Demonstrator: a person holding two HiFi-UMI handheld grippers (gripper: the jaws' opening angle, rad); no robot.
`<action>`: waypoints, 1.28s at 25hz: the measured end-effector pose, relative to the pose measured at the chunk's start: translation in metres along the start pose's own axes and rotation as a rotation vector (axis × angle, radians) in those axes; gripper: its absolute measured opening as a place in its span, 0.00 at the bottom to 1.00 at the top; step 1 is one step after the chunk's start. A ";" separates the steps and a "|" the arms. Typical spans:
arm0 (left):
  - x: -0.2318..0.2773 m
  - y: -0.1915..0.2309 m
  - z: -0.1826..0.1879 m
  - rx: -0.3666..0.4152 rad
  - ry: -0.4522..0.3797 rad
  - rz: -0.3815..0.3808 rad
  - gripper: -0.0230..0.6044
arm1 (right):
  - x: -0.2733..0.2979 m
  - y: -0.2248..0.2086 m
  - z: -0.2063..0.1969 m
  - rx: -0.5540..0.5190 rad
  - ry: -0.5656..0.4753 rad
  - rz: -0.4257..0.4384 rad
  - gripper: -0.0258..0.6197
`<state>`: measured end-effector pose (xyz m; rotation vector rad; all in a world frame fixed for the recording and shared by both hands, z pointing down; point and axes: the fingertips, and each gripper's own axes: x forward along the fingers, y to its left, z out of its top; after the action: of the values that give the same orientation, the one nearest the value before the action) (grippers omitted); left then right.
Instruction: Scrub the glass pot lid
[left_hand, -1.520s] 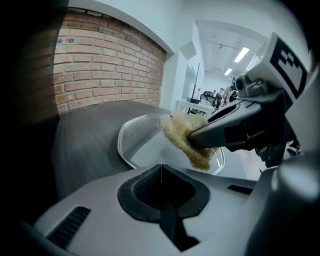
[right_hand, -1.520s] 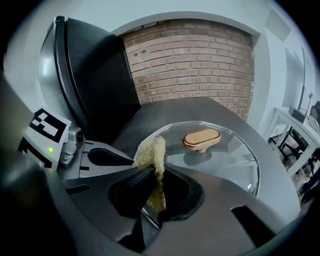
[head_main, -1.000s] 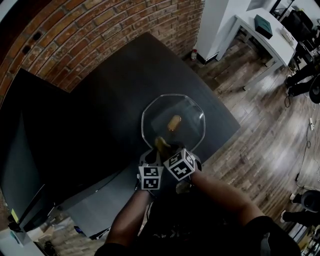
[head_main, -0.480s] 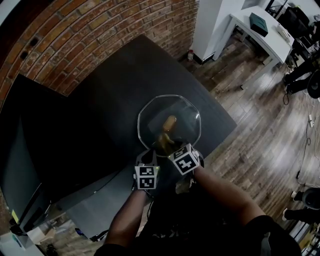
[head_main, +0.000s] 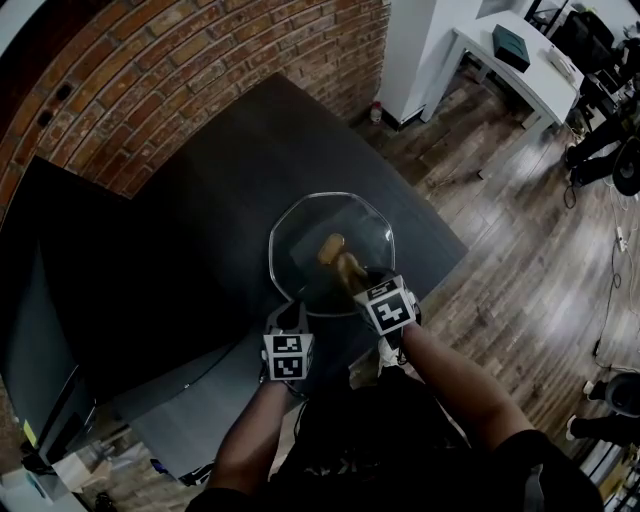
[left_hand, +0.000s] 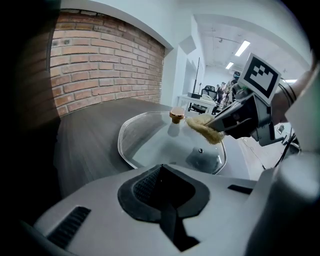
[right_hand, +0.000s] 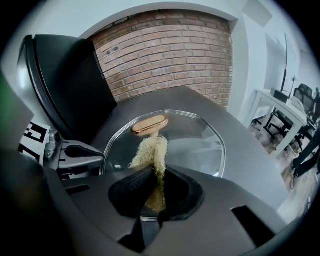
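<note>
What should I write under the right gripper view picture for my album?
Right gripper pinching a yellow scrubber over the glass pot lid, beside its knob.

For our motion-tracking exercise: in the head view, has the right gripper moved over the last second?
Yes. The right gripper, clamping a tan fibrous scrubber, shifted rightward across the clear octagonal glass pot lid, toward its oblong tan knob.
</note>
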<state>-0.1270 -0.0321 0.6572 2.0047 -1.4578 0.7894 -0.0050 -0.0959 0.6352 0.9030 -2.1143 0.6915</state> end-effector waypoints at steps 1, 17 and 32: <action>0.000 0.000 -0.001 0.000 0.000 0.002 0.09 | -0.001 -0.006 0.000 0.012 -0.002 -0.007 0.12; 0.001 0.001 0.002 -0.014 -0.010 0.019 0.09 | -0.009 -0.083 -0.015 0.165 -0.012 -0.098 0.12; 0.002 0.001 -0.001 -0.032 -0.008 0.019 0.09 | -0.014 -0.097 -0.016 0.229 -0.002 -0.101 0.12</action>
<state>-0.1280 -0.0334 0.6591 1.9749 -1.4869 0.7624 0.0834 -0.1382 0.6518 1.1253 -2.0036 0.8925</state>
